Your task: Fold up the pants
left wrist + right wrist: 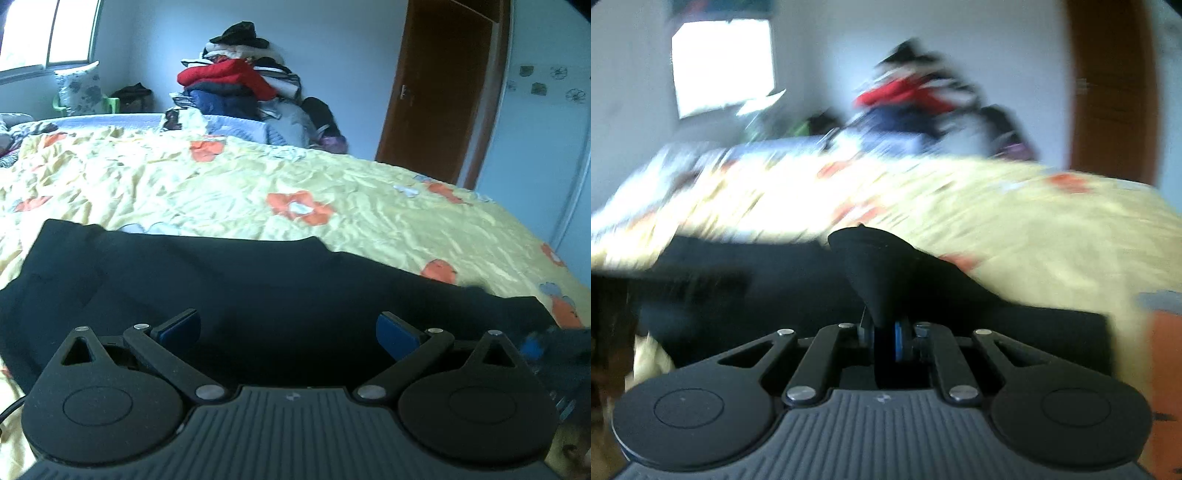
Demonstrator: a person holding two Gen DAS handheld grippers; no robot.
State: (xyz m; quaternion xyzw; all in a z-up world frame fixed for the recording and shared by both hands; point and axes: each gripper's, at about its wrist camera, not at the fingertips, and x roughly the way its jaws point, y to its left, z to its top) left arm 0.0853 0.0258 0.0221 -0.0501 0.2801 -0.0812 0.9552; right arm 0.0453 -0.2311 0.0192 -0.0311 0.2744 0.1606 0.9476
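Dark navy pants [229, 280] lie spread across the near part of a yellow flowered bedspread [221, 184]. My left gripper [288, 326] hangs over them with its blue-padded fingers [393, 334] far apart and nothing between them. In the blurred right wrist view, my right gripper [884, 339] is shut on a bunched fold of the pants [875, 266], which stands up from the pads in a peak. The rest of the dark cloth [757, 280] trails to the left below it. At the right edge of the left wrist view a blurred dark shape with blue [554, 350] shows.
A tall heap of clothes [240, 88] with a red garment on top sits at the far side of the bed. A brown wooden door [443, 85] stands at the right, a window [48, 29] at the far left, with a green chair [85, 99] holding a flowered pillow below it.
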